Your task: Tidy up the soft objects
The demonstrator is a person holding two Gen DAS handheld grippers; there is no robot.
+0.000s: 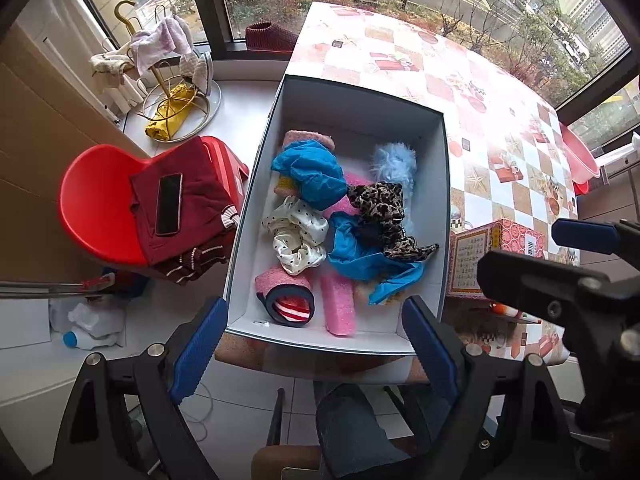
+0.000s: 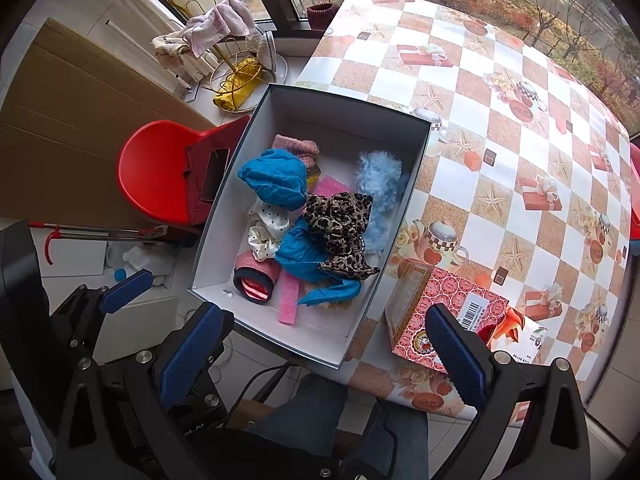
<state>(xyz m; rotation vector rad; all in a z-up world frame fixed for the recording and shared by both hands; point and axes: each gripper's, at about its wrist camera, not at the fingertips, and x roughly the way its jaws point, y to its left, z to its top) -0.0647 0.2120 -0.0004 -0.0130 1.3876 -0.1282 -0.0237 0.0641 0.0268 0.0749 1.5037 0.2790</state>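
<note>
An open white box [image 1: 360, 112] [image 2: 348, 120] sits at the near left corner of the table and holds several soft items. Among them are a crumpled blue cloth [image 1: 310, 172] [image 2: 276, 180], a leopard-print scrunchie [image 1: 384, 216] [image 2: 340, 220] and a white polka-dot scrunchie [image 1: 296, 240] [image 2: 262, 236]. There are also a pale blue fluffy piece [image 1: 394, 164] [image 2: 378, 178], a pink foam strip [image 1: 338, 304] [image 2: 289, 298] and a pink knitted roll [image 1: 286, 296] [image 2: 256, 278]. My left gripper [image 1: 316, 344] hovers open over the box's near edge, holding nothing. To its right, my right gripper [image 2: 322, 360] is open and holds nothing.
A red patterned carton [image 2: 444, 312] [image 1: 496, 252] lies on the checkered tablecloth [image 2: 500, 140] right of the box. Left of the table stands a red chair [image 1: 96, 208] bearing a maroon garment and a phone [image 1: 169, 204]. A gold rack [image 1: 168, 80] with towels stands by the window. A person's knees are below.
</note>
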